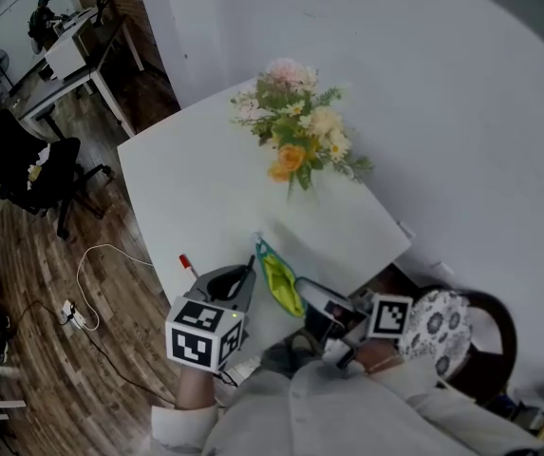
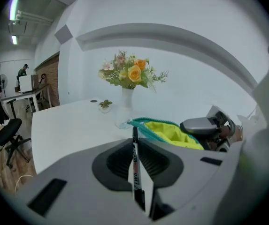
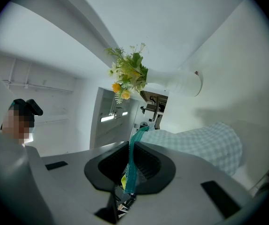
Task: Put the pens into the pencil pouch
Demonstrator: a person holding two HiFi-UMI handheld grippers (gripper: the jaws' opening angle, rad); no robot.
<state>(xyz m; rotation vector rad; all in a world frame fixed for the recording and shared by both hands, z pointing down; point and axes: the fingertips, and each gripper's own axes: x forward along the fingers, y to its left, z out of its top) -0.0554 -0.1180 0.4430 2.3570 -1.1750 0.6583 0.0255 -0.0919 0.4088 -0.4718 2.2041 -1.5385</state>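
My left gripper (image 1: pixel 241 275) is shut on a black pen (image 2: pixel 135 161), which stands up between the jaws with its tip pointing toward the pouch. The pencil pouch (image 1: pixel 281 280) is open, showing a yellow lining (image 2: pixel 174 132) and a teal zipper edge. My right gripper (image 1: pixel 314 299) is shut on that teal zipper edge (image 3: pixel 133 156) and holds the pouch up; its pale checked outside (image 3: pixel 207 142) hangs beyond the jaws. A red-capped pen (image 1: pixel 187 264) lies on the white table (image 1: pixel 196 188) just left of my left gripper.
A white vase of flowers (image 1: pixel 295 136) stands at the middle of the table, beyond the pouch. A small plant pot (image 2: pixel 105 105) sits farther back. Cables (image 1: pixel 82 302) lie on the wooden floor to the left, near a black office chair (image 1: pixel 39 174).
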